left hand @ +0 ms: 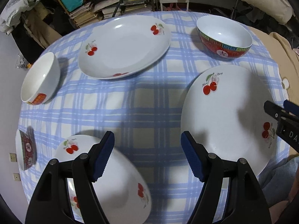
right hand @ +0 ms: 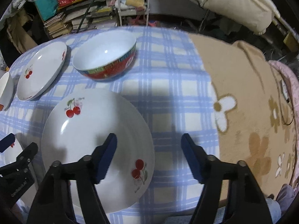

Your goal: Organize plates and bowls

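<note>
Left gripper (left hand: 147,141) gaping over blue checked cloth (left hand: 149,100), right gripper (right hand: 149,143) likewise agape above white cherry-print plate (right hand: 89,130), red-banded bowl (right hand: 106,59) behind, only left view shows plain white bowl (left hand: 40,79), only right the tan flowered blanket (right hand: 243,102)

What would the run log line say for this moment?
left gripper: open, over blue checked cloth | right gripper: open, over white cherry-print plate rim | nothing held

Dim overhead light, soft shadows on the tablecloth (left hand: 142,100), heavy fisheye warping, blurred edges.
</note>
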